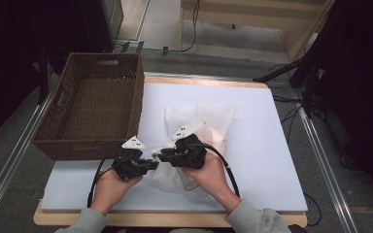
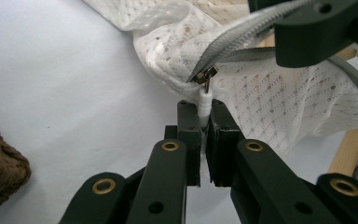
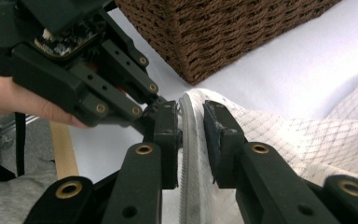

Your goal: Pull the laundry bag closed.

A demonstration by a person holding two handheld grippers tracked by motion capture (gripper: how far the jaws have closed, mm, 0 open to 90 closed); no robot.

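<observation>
So both grippers are busy with the white mesh bag that lies on the white sheet covering the table, toward the near edge and just right of the brown wicker basket.

Left gripper sits in the person's left hand and its fingers are pinched narrow on the little white zipper pull. You can see the pull sticking up out of the gap between them in the left gripper view, with the small dark metal slider right above it at the end of the grey zipper.

Right gripper, held in the right hand, comes in from the other side. In its own view the fingers stand either side of the bag's zipper edge, a narrow gap with the fabric band running up between them. Looks like they're clamped on it, though there's a sliver of daylight on one side so I can't swear how tight the grip is.

Tips of the two grippers are just beside each other, nearly touching, at the bag's near left corner. Basket stands close to that corner, not touching the bag as far as I can tell
</observation>
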